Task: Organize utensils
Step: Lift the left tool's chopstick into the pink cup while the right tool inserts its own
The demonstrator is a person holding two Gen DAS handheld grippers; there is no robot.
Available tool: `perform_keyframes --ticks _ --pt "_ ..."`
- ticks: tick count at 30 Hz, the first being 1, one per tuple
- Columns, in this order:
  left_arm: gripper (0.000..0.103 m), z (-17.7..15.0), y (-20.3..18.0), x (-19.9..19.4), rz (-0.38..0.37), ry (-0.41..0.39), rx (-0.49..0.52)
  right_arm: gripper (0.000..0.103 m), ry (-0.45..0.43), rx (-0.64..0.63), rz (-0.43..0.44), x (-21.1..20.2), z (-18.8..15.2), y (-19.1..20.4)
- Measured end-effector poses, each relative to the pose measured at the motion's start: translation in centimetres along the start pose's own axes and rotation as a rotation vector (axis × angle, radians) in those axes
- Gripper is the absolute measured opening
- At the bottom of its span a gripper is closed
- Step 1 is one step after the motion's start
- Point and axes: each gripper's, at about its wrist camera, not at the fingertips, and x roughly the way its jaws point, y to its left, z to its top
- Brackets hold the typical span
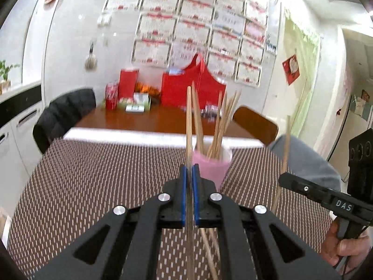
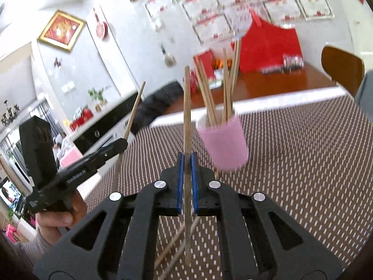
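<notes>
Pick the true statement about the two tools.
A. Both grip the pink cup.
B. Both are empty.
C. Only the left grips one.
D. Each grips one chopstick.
D: the left tool pinches a chopstick, the right tool another chopstick; the pink cup stands apart.

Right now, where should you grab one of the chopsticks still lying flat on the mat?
Grip a loose chopstick near its middle, coming from above with fingers straddling it crosswise. It is thin, lies flat on the woven mat, and crosses another, so the ends are crowded.
</notes>
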Motion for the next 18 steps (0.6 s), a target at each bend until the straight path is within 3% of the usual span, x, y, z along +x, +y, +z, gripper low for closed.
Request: perform_keyframes --ticks 18 --pt "0.005 13.0 -1.9 5.2 -0.143 -0.376 -0.068 0.006 -0.217 -0.119 -0.012 -0.4 14.2 0.8"
